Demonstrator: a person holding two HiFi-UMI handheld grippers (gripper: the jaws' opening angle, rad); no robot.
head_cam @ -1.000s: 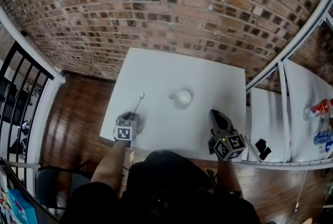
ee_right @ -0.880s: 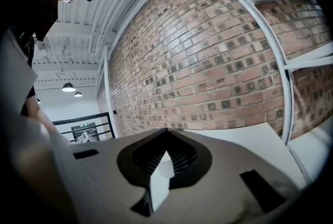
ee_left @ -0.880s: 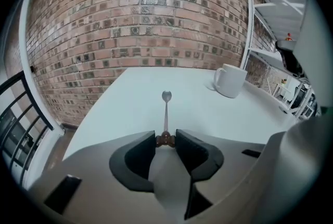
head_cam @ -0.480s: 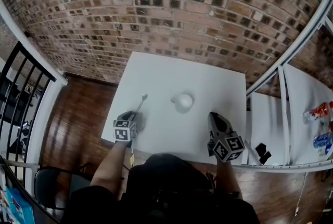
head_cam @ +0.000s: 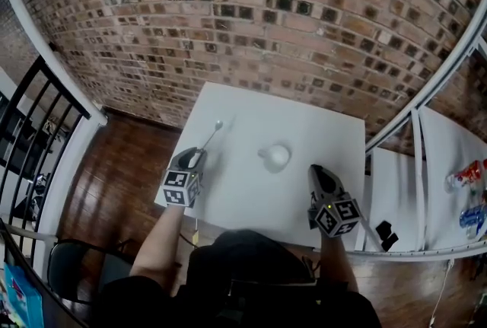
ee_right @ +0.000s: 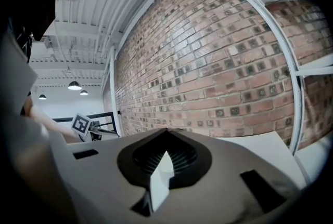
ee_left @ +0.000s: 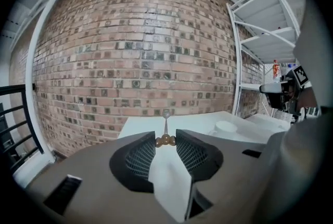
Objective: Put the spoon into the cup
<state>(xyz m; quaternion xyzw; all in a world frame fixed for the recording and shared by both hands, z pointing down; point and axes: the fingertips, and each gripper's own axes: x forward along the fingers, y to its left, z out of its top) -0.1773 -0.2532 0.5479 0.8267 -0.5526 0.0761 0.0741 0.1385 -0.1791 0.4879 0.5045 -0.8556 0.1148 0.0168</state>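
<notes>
A metal spoon (head_cam: 209,139) with a brown beaded handle end is held above the white table (head_cam: 251,197), bowl pointing away toward the brick wall. My left gripper (head_cam: 195,160) is shut on that beaded end; in the left gripper view the beads sit between the gripper's (ee_left: 165,137) tips and the spoon (ee_left: 166,120) stem runs straight ahead. The white cup (head_cam: 275,156) stands upright mid-table, right of the spoon, and the cup (ee_left: 226,126) shows low at the right in the left gripper view. My right gripper (head_cam: 316,172) hovers near the table's right front, shut and empty, its tips (ee_right: 166,131) meeting.
A brick wall (head_cam: 251,22) runs behind the table. White shelving (head_cam: 415,167) stands to the right, with bottles (head_cam: 470,167) and a small black object (head_cam: 383,231) on it. A black railing (head_cam: 34,128) and wooden floor lie to the left.
My left gripper has risen off the table with the spoon, which now hangs in the air and points at the wall. The right gripper has stayed put.
</notes>
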